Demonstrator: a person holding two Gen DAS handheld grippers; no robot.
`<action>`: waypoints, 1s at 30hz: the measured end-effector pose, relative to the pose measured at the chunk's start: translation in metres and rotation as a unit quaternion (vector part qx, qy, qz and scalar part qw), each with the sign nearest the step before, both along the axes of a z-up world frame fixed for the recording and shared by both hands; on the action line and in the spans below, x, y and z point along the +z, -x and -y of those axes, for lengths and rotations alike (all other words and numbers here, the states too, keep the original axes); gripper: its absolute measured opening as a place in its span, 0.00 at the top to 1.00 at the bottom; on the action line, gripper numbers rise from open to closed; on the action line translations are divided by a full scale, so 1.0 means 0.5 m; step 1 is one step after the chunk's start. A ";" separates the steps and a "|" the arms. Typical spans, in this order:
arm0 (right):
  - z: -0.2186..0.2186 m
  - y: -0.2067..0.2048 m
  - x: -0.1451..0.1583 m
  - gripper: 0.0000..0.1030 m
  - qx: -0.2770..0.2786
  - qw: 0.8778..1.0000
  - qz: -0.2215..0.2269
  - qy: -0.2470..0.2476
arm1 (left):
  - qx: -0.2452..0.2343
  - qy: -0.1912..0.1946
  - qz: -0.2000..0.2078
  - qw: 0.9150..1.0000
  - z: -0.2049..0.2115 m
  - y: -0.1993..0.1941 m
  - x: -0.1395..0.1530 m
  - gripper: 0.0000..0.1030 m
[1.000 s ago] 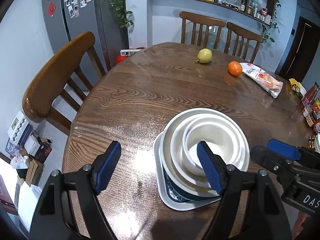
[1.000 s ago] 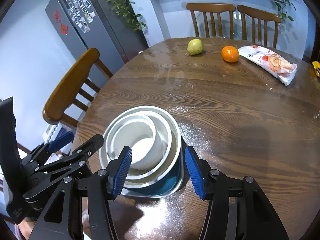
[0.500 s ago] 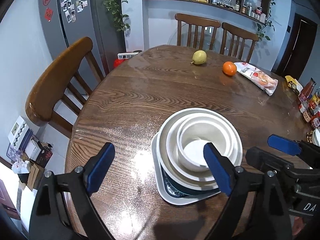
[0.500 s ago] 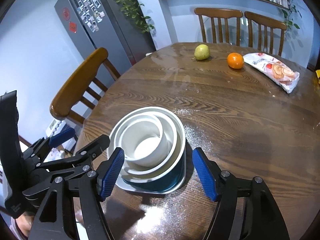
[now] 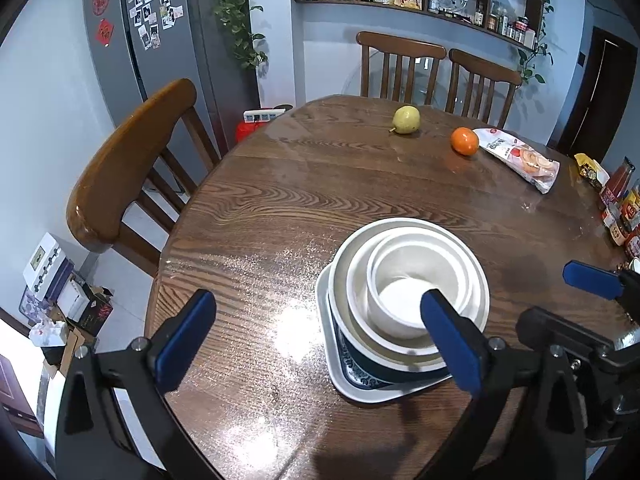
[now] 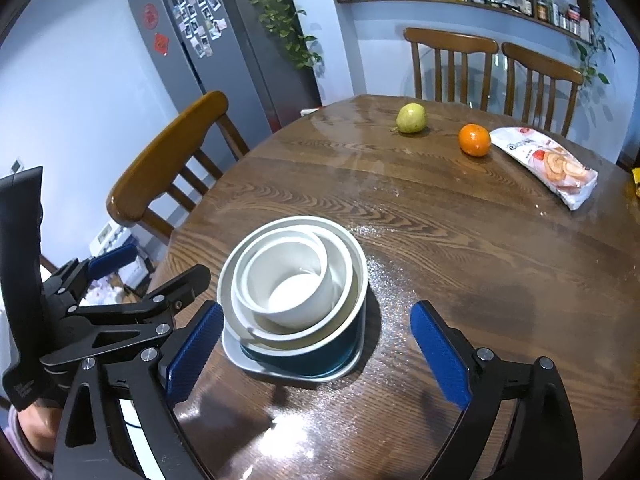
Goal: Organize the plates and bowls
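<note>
On round wooden table (image 5: 320, 200) — nested bowls (image 5: 412, 292), pear (image 5: 406, 120), orange (image 5: 465, 141).

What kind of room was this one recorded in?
Most likely a home dining area by a kitchen: a round wooden table with dining chairs, a fridge covered in photos, and a wall shelf of bottles and jars.

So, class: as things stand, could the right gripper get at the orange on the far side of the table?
Probably yes. The right gripper, its jaws opening with nothing held, faces bare table all the way to the orange. The stacked bowls sit to one side, and the snack packet lies beside the orange, not before it.
</note>
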State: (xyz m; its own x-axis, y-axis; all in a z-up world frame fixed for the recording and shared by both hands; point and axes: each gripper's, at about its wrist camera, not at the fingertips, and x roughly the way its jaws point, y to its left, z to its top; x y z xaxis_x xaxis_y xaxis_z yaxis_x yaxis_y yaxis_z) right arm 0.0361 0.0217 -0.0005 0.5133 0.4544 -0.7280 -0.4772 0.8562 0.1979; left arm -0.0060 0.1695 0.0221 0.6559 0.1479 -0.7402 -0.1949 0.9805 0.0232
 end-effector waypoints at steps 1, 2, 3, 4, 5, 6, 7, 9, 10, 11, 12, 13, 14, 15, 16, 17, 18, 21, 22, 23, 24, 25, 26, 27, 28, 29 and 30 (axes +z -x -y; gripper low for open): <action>-0.001 0.002 0.001 0.07 0.003 1.000 0.001 0.003 | -0.001 -0.001 -0.001 1.000 0.000 0.001 0.001 0.01; -0.001 0.003 0.002 0.06 0.007 1.000 0.002 0.007 | -0.003 -0.001 -0.002 1.000 0.001 0.003 0.001 0.01; -0.001 0.005 0.002 0.02 0.009 1.000 0.002 0.010 | -0.005 -0.001 -0.002 1.000 0.001 0.004 0.000 0.01; 0.000 0.006 0.002 0.00 0.011 1.000 0.003 0.013 | -0.008 -0.002 -0.004 1.000 -0.001 0.007 0.000 0.01; 0.002 0.007 0.003 0.00 0.016 1.000 0.004 0.012 | -0.011 -0.003 -0.007 1.000 0.000 0.008 -0.001 0.01; 0.003 0.007 0.004 0.00 0.019 1.000 0.005 0.013 | -0.013 -0.005 -0.010 1.000 0.001 0.009 -0.003 0.01; 0.005 0.007 0.004 0.00 0.020 1.000 0.005 0.016 | -0.014 -0.009 -0.012 1.000 0.002 0.010 -0.004 0.01; 0.007 0.009 0.005 0.00 0.020 1.000 0.008 0.022 | -0.013 -0.018 -0.012 1.000 0.004 0.014 -0.002 0.01; 0.008 0.009 0.006 0.00 0.020 0.999 0.009 0.023 | -0.013 -0.020 -0.011 1.000 0.005 0.016 -0.003 0.01; 0.009 0.010 0.008 0.00 0.021 0.999 0.010 0.023 | -0.011 -0.021 -0.010 1.000 0.005 0.018 -0.001 0.01; 0.010 0.013 0.009 0.00 0.022 0.999 0.011 0.024 | -0.010 -0.022 -0.010 1.000 0.004 0.020 0.000 0.01; 0.010 0.014 0.010 0.00 0.024 0.999 0.013 0.024 | -0.010 -0.022 -0.010 1.000 0.005 0.021 0.002 0.01; 0.009 0.017 0.012 0.00 0.026 0.999 0.016 0.025 | -0.009 -0.024 -0.010 1.000 0.006 0.022 0.002 0.01; 0.008 0.019 0.013 0.00 0.028 0.999 0.017 0.026 | -0.007 -0.027 -0.011 1.000 0.007 0.024 0.003 0.01; 0.007 0.021 0.014 0.00 0.030 0.999 0.018 0.028 | -0.006 -0.030 -0.011 0.999 0.009 0.026 0.003 0.01; 0.006 0.023 0.015 0.00 0.032 0.999 0.020 0.029 | -0.006 -0.029 -0.011 1.000 0.008 0.027 0.003 0.01; 0.005 0.025 0.016 0.00 0.034 0.999 0.021 0.030 | -0.007 -0.026 -0.011 1.000 0.008 0.030 0.003 0.01; 0.000 0.030 0.017 0.00 0.038 0.999 0.023 0.032 | -0.011 -0.016 -0.020 1.000 0.007 0.032 0.002 0.01; -0.001 0.031 0.016 0.00 0.039 0.998 0.023 0.032 | -0.010 -0.015 -0.023 1.000 0.007 0.032 0.002 0.01; -0.002 0.033 0.017 0.00 0.040 0.998 0.023 0.032 | -0.011 -0.012 -0.028 0.999 0.007 0.031 0.001 0.01; -0.002 0.035 0.018 0.00 0.041 0.998 0.025 0.033 | -0.013 -0.006 -0.031 0.999 0.005 0.031 -0.001 0.01; -0.001 0.036 0.020 0.00 0.042 0.998 0.026 0.033 | -0.015 -0.002 -0.033 0.999 0.006 0.032 -0.001 0.01; -0.002 0.038 0.020 0.00 0.042 0.998 0.027 0.033 | -0.015 0.002 -0.036 0.999 0.004 0.033 -0.001 0.01; -0.002 0.039 0.022 0.00 0.041 0.998 0.028 0.033 | -0.013 0.003 -0.037 0.999 0.004 0.034 -0.002 0.01; -0.002 0.040 0.022 0.00 0.041 0.998 0.029 0.033 | -0.012 0.001 -0.037 0.999 0.003 0.035 -0.002 0.01; -0.002 0.041 0.023 0.00 0.041 0.998 0.030 0.033 | -0.010 -0.003 -0.037 0.999 0.004 0.036 -0.001 0.01; -0.002 0.041 0.023 0.00 0.040 0.998 0.031 0.034 | -0.007 -0.008 -0.037 0.999 0.005 0.036 0.000 0.01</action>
State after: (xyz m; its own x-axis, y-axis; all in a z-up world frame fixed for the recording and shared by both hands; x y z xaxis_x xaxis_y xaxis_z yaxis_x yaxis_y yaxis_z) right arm 0.0154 0.0225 0.0109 0.5214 0.4467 -0.7271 -0.5546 0.8249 0.1090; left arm -0.0241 0.1670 0.0219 0.6019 0.1515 -0.7841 -0.1784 0.9825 0.0530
